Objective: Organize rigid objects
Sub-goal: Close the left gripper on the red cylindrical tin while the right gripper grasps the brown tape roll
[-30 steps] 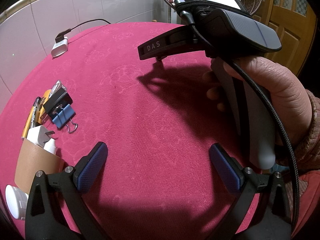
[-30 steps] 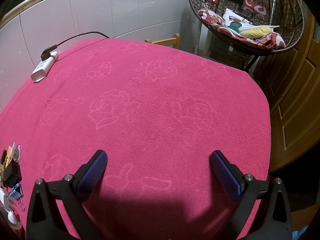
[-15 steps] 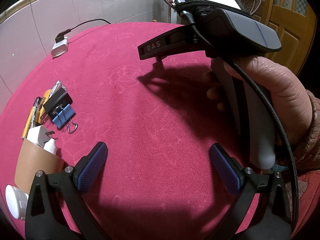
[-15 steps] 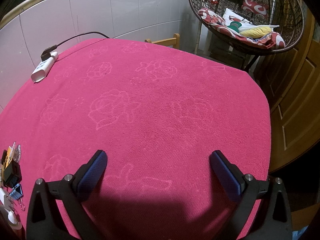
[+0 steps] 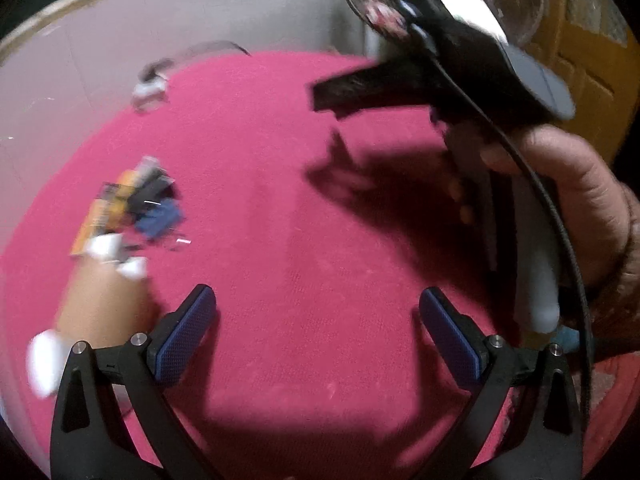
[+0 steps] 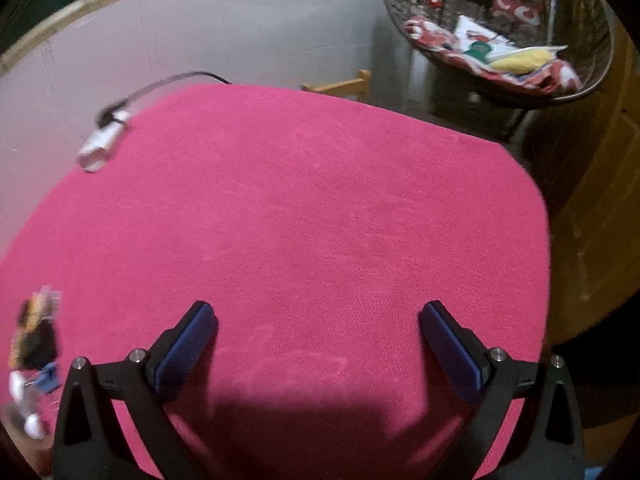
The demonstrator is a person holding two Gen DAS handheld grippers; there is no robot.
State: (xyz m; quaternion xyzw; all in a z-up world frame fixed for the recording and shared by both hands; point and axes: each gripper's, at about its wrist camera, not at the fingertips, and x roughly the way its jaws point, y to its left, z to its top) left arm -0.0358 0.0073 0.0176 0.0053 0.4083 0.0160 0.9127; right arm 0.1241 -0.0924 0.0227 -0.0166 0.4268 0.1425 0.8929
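A small pile of rigid items lies on the pink tablecloth (image 5: 304, 208) at the left: a blue binder clip (image 5: 160, 218), a black binder clip (image 5: 148, 192), an orange pen (image 5: 94, 222), a white plug (image 5: 105, 246), a tan cardboard tube (image 5: 96, 304) and a white cap (image 5: 42, 360). All are blurred. My left gripper (image 5: 318, 324) is open and empty, to the right of the pile. My right gripper (image 6: 318, 336) is open and empty over bare cloth; the pile (image 6: 34, 344) shows at its far left. The right gripper's body (image 5: 460, 76) hangs over the table in the left wrist view.
A white charger with a black cable (image 6: 100, 146) lies at the table's far left edge by the tiled wall. A wicker hanging chair with cushions (image 6: 504, 44) and a wooden chair back (image 6: 344, 84) stand behind the table. A wooden door (image 5: 592, 40) is on the right.
Both views have gone blurred with motion. In both views the table contents have shifted towards the right of frame, and the pile sits closer to the left fingers.
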